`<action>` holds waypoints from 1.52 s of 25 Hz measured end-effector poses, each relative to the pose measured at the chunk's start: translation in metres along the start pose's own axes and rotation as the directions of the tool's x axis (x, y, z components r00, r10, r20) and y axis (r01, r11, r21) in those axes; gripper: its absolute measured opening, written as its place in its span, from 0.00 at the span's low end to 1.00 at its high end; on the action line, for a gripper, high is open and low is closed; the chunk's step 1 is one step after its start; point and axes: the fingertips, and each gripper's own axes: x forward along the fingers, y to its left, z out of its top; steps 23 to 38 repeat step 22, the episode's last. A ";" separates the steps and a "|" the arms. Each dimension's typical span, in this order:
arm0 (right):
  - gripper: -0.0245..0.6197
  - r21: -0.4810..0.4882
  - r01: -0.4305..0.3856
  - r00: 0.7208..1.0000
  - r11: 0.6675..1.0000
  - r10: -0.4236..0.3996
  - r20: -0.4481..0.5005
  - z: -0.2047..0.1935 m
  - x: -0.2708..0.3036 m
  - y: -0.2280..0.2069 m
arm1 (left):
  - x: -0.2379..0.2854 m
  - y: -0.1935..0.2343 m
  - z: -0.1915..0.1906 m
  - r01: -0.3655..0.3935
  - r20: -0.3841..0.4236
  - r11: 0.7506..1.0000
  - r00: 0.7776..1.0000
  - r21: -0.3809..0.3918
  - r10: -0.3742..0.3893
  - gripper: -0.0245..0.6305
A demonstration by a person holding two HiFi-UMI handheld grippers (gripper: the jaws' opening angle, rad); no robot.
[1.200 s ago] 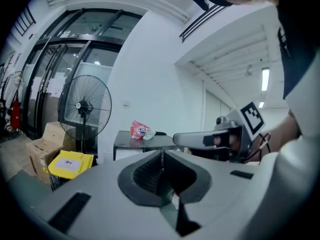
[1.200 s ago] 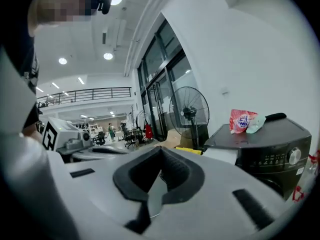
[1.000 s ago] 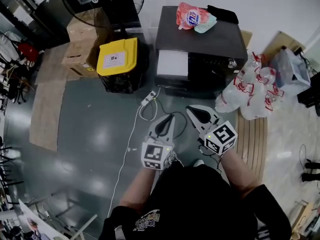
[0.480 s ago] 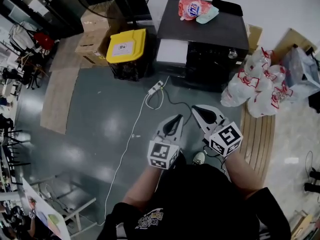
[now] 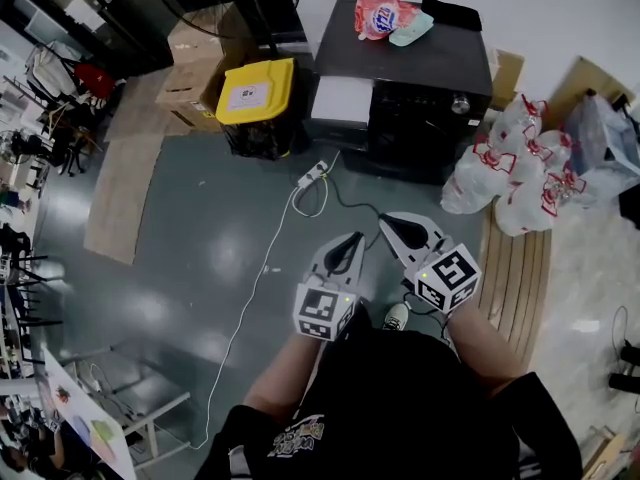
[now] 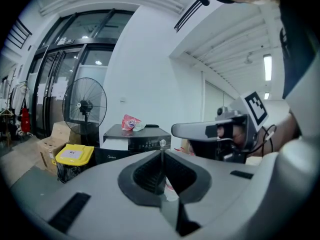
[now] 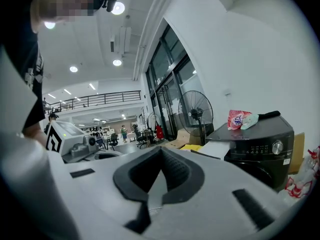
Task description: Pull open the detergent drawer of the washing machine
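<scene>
**Grey floor [image 5: 190, 258], washing machine [image 5: 410, 63] well ahead, jaws closed**

Glossy floor fills most of the head view. A person in a black top [image 5: 400, 408] stands on it, forearms out, one gripper per hand.

The washing machine is dark and sits at the far side against a white wall. It has a round knob [image 5: 461, 104] at the front's upper right. Cardboard boxes [image 5: 190, 58] are stacked to its left, w/ a pedestal fan [image 6: 84, 106] behind them. To its right is a heap of white plastic bags [image 5: 515, 168] w/ red print, at the far end of a slatted wooden board [image 5: 515, 268]. A yellow-lidded bin [image 5: 255, 96] stands just beside the machine's left side.

L gripper [image 5: 348, 246] & R gripper [image 5: 397, 226] are held low in front of the person. They are side by side and near each other. Both point toward the machine and are well apart from it.
- **L gripper view:** jaws together, nothing btwn them.
- **R gripper view:** same, pads meeting, empty.

The detergent drawer [image 5: 343, 100] is the white panel at the upper left of the machine's front, left of the dark control strip. Neither gripper is near it. Can't tell from here if it sits flush.

On the machine's top are a red detergent pouch [image 5: 383, 15] and a pale green item [image 5: 412, 30] touching it. A flat black item [image 5: 450, 13] lies at the right.

A white power strip [image 5: 313, 175] lies on the floor just in front of the machine. A white cable [image 5: 255, 288] trails from it across the floor toward the person's left. One shoe [image 5: 396, 316] shows btwn the two grippers' marker cubes.
</scene>
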 end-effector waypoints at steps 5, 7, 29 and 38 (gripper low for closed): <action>0.04 -0.008 -0.014 1.000 1.000 0.014 -0.006 0.003 0.004 0.006 | -0.005 0.003 0.005 -0.008 0.015 1.000 1.000 0.013 0.007 0.06; 0.04 -0.008 -0.016 1.000 1.000 0.016 -0.006 0.003 0.006 0.007 | -0.007 0.007 0.005 -0.017 0.020 0.999 1.000 0.027 0.016 0.06; 0.04 0.003 -0.016 1.000 1.000 0.016 0.000 0.005 0.014 0.014 | -0.014 0.017 0.010 -0.027 0.026 0.999 0.999 0.026 0.026 0.06; 0.04 0.003 -0.016 1.000 1.000 0.016 0.000 0.005 0.014 0.014 | -0.014 0.017 0.010 -0.027 0.026 0.999 0.999 0.026 0.026 0.06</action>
